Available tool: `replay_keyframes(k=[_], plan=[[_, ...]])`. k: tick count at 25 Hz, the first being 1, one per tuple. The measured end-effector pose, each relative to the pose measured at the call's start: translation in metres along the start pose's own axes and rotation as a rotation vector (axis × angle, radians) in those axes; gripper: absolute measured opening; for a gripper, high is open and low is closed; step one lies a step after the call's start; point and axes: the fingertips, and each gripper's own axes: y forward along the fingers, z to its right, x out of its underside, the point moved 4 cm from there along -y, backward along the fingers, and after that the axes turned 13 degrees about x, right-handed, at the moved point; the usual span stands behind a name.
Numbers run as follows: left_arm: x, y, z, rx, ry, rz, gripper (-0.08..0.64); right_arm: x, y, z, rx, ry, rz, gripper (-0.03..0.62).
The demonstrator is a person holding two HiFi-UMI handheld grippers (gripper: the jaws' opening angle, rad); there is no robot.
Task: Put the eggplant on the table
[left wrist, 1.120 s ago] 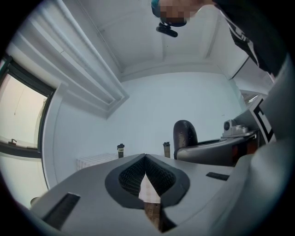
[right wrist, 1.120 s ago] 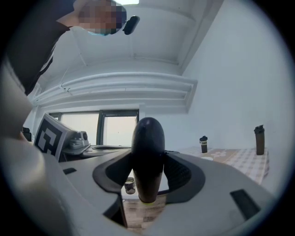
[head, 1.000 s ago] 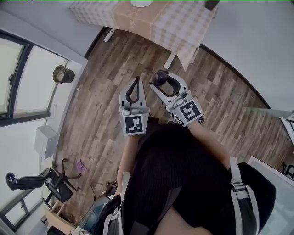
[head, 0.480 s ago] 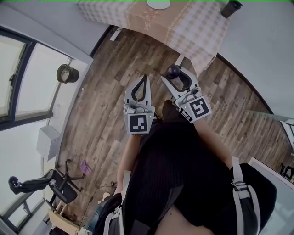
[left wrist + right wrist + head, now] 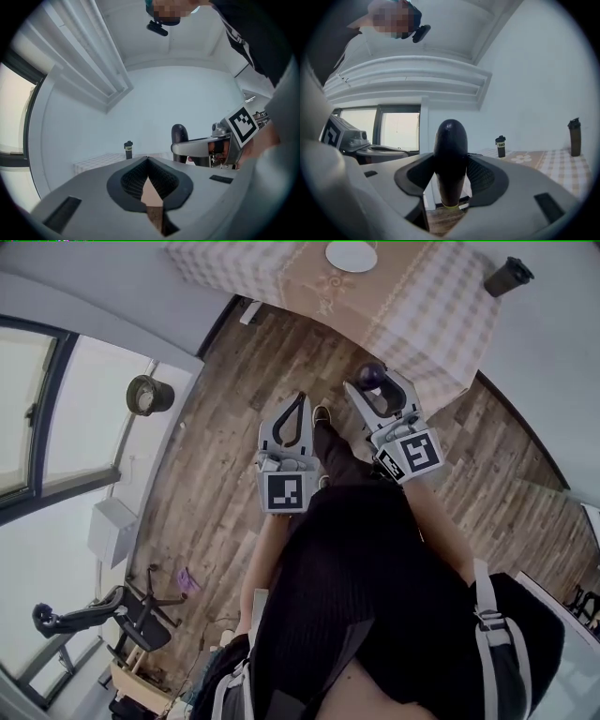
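Observation:
A dark purple eggplant [image 5: 372,375] stands upright between the jaws of my right gripper [image 5: 376,386], which is shut on it above the wooden floor, just short of the table's near edge. In the right gripper view the eggplant [image 5: 450,158] fills the gap between the pads. The table [image 5: 422,329] wears a checked cloth and lies ahead at the top of the head view. My left gripper [image 5: 299,401] hangs beside the right one, shut with nothing in it; its tips meet [image 5: 148,159]. The left gripper view also catches the eggplant [image 5: 178,134] in the right gripper.
On the table are a white plate [image 5: 352,255] and a dark bottle [image 5: 507,276]; a small dark bottle [image 5: 500,146] also stands there. A round pot [image 5: 145,393], a white box [image 5: 114,531] and an office chair [image 5: 127,615] line the window wall on the left.
Both grippers have moved forward toward the table, the eggplant still in the right one. The table now shows larger and closer in the head view.

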Motion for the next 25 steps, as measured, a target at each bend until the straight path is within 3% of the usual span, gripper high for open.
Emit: replay_keyframes(k=[5, 7, 11, 13, 18, 25], plan=[[-0.005, 0.048, -0.05, 0.065, 0.017, -0.005, -0.011, -0.003, 0.071, 0.023, 0.022, 0.047, -0.006, 0.219], [-0.011, 0.072, -0.069, 0.096, -0.021, 0.024, -0.009, -0.006, 0.1, 0.035, 0.026, 0.074, -0.005, 0.219], [-0.021, 0.12, -0.092, 0.213, 0.004, 0.078, 0.018, -0.011, 0.146, 0.056, 0.032, 0.121, -0.001, 0.219], [-0.016, 0.141, -0.102, 0.251, 0.032, 0.059, 0.017, -0.011, 0.163, 0.067, 0.047, 0.123, -0.001, 0.219], [-0.006, 0.179, -0.129, 0.287, 0.014, 0.054, 0.018, -0.007, 0.192, 0.093, 0.095, 0.119, -0.015, 0.219], [0.008, 0.225, -0.154, 0.411, 0.01, 0.058, 0.017, -0.008, 0.221, 0.123, 0.211, 0.1, -0.03, 0.219]])
